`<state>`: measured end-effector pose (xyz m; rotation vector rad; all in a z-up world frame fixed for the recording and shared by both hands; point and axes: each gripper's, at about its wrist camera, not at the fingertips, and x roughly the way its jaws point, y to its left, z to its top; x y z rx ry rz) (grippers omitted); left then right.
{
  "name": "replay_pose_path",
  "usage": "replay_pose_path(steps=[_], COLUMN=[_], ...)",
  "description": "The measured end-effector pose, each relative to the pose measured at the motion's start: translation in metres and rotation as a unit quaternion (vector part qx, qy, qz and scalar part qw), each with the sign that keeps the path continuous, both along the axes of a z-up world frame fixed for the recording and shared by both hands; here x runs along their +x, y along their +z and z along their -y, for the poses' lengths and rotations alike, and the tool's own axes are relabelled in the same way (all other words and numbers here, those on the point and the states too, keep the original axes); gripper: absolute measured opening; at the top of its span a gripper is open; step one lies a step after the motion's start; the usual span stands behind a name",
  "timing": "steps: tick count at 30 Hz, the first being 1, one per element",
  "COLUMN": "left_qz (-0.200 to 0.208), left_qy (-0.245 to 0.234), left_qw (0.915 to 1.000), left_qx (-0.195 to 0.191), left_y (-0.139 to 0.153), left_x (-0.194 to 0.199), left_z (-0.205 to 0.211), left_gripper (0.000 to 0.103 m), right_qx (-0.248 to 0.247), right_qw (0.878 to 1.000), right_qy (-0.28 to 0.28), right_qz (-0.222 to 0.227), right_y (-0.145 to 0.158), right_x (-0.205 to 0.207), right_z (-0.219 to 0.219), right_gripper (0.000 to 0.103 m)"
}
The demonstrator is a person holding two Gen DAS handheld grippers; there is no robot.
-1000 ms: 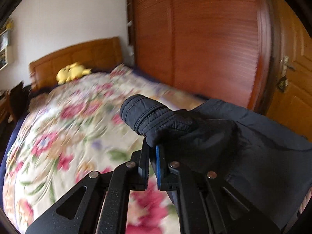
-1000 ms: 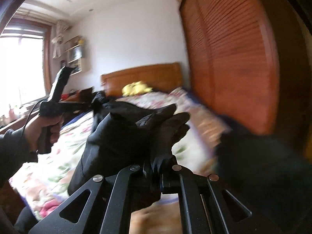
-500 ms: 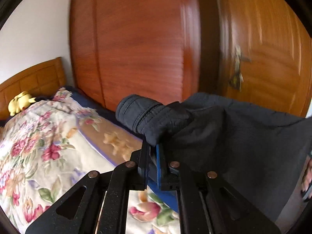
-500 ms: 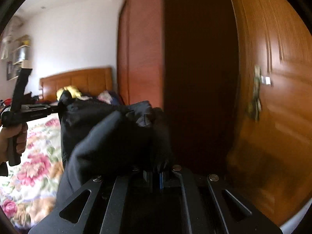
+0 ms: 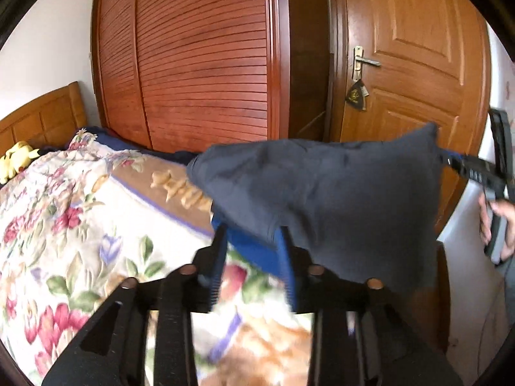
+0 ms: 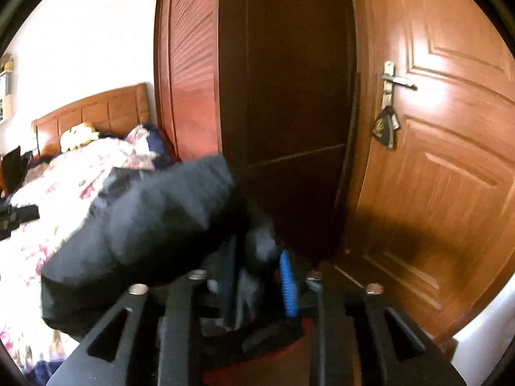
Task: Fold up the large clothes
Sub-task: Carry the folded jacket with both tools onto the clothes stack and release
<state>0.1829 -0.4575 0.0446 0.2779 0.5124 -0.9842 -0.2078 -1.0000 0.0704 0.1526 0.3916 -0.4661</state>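
- As both tools let go to lay it flat, the dark garment [image 5: 322, 199] sagged over the bed [image 5: 64, 225] at twelve o'clock.
- Left tool [image 5: 252, 267] and right tool [image 6: 257, 283] had just been opening, cloth loose between jaws.

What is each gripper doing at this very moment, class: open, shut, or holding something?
Left gripper: open, jaws just parted, the dark garment draped over them, not pinched.
Right gripper: open, jaws just parted, garment cloth loose between them.

Both grippers, left [image 5: 252, 260] and right [image 6: 259, 286], have just been opening, apparently released.
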Motion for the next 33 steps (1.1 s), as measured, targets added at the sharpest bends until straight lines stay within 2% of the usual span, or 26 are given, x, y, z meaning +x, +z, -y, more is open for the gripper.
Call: replay_pose_path(steps=[3, 5, 7, 8, 10, 13, 16, 19, 21, 24, 27, 31, 33], left_qz=[-0.006, -0.011, -0.021, -0.024, -0.025, -0.005, 0.005, 0.005, 0.012, 0.024, 0.025, 0.022, 0.021], left_qy=[0.007, 0.017, 0.024, 0.031, 0.045, 0.059, 0.067, 0.082, 0.095, 0.117, 0.139, 0.184, 0.201], left_qw=[0.9999, 0.9998, 0.9995, 0.9992, 0.9986, 0.998, 0.9973, 0.9958, 0.9944, 0.9918, 0.9889, 0.9814, 0.978], left_qx=[0.011, 0.006, -0.002, -0.006, -0.013, -0.02, -0.031, -0.04, -0.045, -0.046, -0.046, -0.052, -0.052], left_y=[-0.011, -0.015, -0.017, -0.016, -0.012, -0.002, 0.007, 0.014, 0.018, 0.02, 0.021, 0.017, 0.015], left_x=[-0.008, -0.014, -0.019, -0.023, -0.031, -0.047, -0.063, -0.077, -0.086, -0.1, -0.109, -0.121, -0.126], left_z=[-0.028, -0.047, -0.067, -0.078, -0.098, -0.123, -0.152, -0.182, -0.2, -0.227, -0.249, -0.284, -0.297], left_gripper=[0.043, 0.059, 0.072, 0.075, 0.078, 0.08, 0.081, 0.082, 0.084, 0.085, 0.086, 0.088, 0.088], right_qx=[-0.031, -0.048, -0.053, -0.053, -0.048, -0.022, 0.005, 0.064, 0.076, 0.071, 0.043, -0.008, -0.009], right_qw=[0.999, 0.998, 0.997, 0.997, 0.996, 0.995, 0.995, 0.992, 0.992, 0.992, 0.994, 0.996, 0.996], right_qy=[0.001, 0.011, 0.034, 0.047, 0.065, 0.094, 0.071, 0.052, 0.038, 0.019, 0.01, 0.025, 0.055], right_qz=[0.019, 0.026, 0.034, 0.037, 0.026, -0.01, -0.073, -0.093, -0.09, -0.102, -0.099, -0.08, -0.063], right_y=[0.016, 0.031, 0.041, 0.044, 0.046, 0.034, 0.01, -0.006, -0.008, -0.002, 0.014, 0.028, 0.037], right_x=[-0.012, -0.013, -0.012, -0.011, 0.004, 0.031, 0.063, 0.077, 0.076, 0.067, 0.073, 0.068, 0.065], right_z=[-0.029, -0.047, -0.066, -0.073, -0.084, -0.085, -0.066, -0.038, -0.028, -0.033, -0.06, -0.116, -0.143], right_gripper=[0.05, 0.056, 0.057, 0.059, 0.059, 0.06, 0.06, 0.06, 0.061, 0.062, 0.062, 0.062, 0.062])
